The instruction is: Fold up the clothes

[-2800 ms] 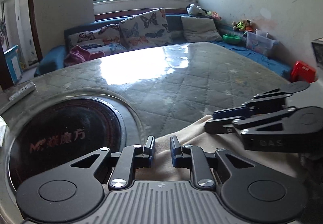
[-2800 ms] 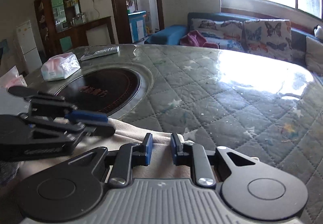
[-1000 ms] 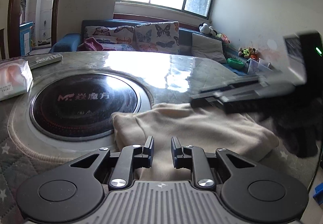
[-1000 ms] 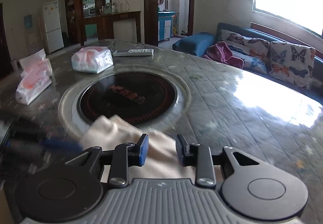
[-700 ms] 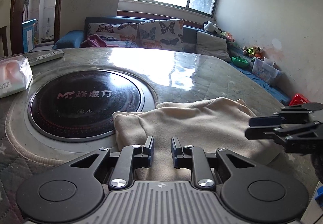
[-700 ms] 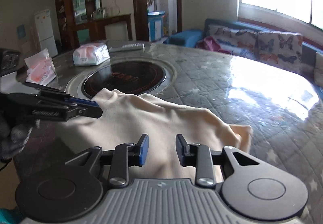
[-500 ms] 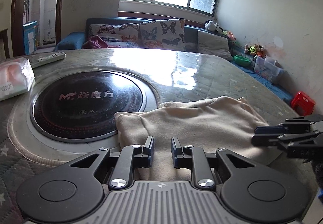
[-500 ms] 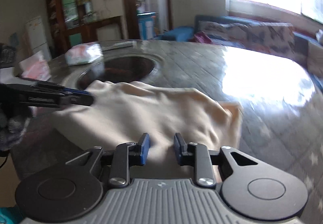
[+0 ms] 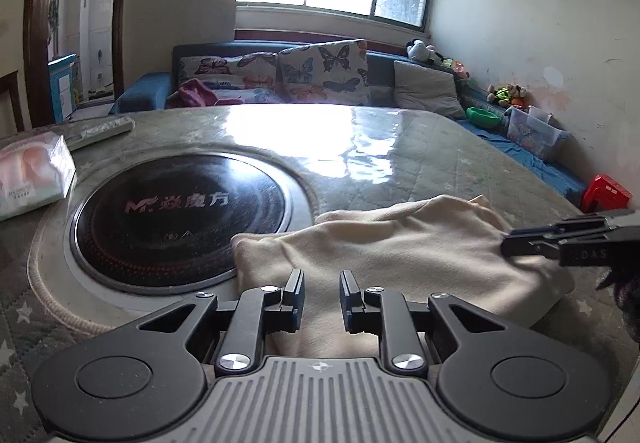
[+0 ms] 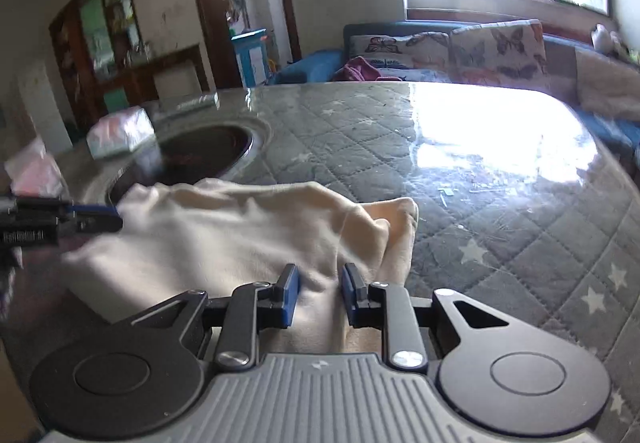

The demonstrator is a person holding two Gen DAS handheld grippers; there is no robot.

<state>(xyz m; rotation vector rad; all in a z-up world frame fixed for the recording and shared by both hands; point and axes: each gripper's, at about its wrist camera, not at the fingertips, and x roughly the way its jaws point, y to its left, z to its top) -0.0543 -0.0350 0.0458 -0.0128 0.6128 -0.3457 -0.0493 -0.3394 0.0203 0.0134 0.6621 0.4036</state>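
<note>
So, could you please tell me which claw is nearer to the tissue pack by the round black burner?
Left. The left claw sits just past the burner from the tissue pack; the right claw is over the cloth's far end.

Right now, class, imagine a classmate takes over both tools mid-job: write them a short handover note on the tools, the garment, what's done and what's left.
Left tool: open, over the near edge of the cream garment, holding nothing.
Right tool: open, at the garment's other end, cloth between its fingers but not pinched.
Garment: a loose heap on the table, one end overlapping the black hob.
Done: garment bunched, not neatly folded.
Left: grip the edges, smooth it flat, make clean folds.
</note>
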